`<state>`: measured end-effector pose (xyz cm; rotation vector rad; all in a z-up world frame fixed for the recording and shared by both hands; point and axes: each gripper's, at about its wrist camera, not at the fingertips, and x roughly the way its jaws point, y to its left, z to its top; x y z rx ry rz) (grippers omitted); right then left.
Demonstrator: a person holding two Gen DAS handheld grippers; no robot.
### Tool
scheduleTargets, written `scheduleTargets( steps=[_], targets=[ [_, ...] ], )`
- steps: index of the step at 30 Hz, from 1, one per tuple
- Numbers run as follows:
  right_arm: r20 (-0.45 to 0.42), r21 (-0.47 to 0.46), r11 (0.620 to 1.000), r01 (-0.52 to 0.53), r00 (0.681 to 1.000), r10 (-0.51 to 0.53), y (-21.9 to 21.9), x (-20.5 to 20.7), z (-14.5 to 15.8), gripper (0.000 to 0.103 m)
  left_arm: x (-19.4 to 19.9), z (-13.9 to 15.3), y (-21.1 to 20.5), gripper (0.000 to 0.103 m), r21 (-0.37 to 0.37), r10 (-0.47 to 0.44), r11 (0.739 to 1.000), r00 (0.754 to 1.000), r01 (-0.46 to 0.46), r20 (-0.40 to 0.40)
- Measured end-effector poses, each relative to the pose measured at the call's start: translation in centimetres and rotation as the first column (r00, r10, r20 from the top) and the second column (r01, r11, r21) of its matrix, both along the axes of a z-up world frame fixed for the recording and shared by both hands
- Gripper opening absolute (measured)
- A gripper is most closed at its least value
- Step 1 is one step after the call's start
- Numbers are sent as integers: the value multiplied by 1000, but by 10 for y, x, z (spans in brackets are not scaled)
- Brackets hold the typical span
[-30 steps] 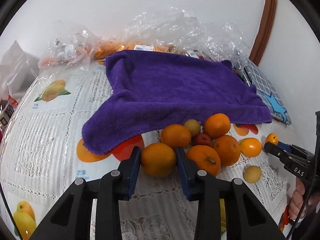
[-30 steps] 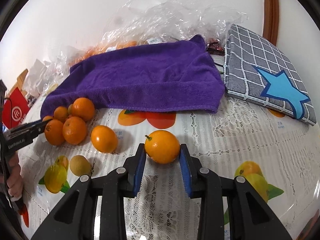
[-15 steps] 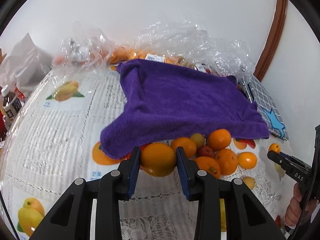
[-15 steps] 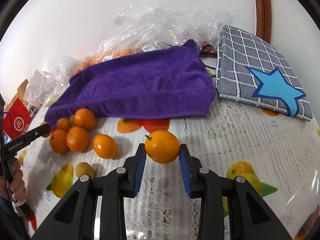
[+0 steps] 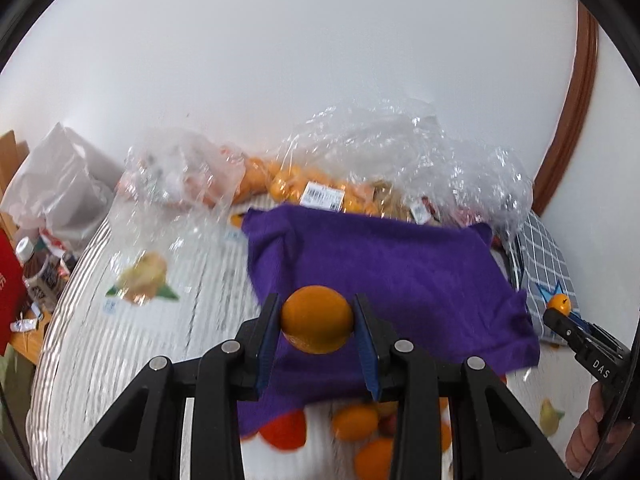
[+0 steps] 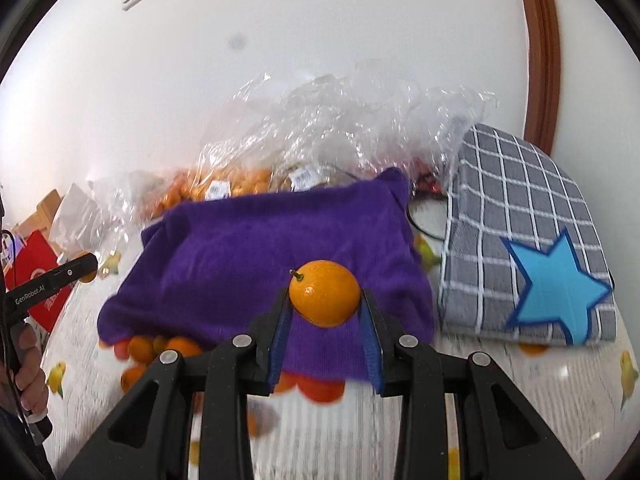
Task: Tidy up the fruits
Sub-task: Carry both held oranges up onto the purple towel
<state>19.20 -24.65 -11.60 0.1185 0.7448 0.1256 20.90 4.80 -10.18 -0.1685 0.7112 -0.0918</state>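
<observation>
Left tool (image 5: pixel 317 322) pinching an orange (image 5: pixel 317 319) mid-frame, up over the purple towel (image 5: pixel 400 272). Right tool (image 6: pixel 325 304) squeezing a stemmed orange (image 6: pixel 325 298) at frame center, above the towel too. Loose oranges (image 5: pixel 354 422) at bottom.

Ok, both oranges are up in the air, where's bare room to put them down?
The purple towel is bare across its top, bordered by the plastic bags behind and the checked cushion on the right. The tablecloth left of the towel is also open. The towel's near edge is crowded with loose fruit.
</observation>
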Motion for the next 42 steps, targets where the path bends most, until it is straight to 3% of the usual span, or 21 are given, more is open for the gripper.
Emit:
scheduleTargets(
  steps=[6, 11, 18, 21, 42],
  targets=[
    [28, 1, 1000, -8, 1000, 8, 7, 40, 7, 33, 29, -2, -20, 34, 8, -21, 1000, 1000, 21, 18],
    [3, 0, 1000, -23, 1000, 23, 13, 62, -7, 33, 44, -26, -30, 34, 1, -54, 999, 999, 54, -7],
    [-82, 40, 997, -62, 995, 65, 15, 74, -46, 33, 50, -58, -33, 34, 0, -68, 998, 996, 68, -66],
    [-94, 8, 998, -54, 994, 55, 16, 74, -55, 33, 51, -63, -34, 34, 7, -72, 997, 995, 73, -76],
    [-149, -15, 998, -61, 987, 58, 20, 74, -75, 33, 61, -79, -33, 34, 45, -39, 998, 987, 47, -158]
  ],
)
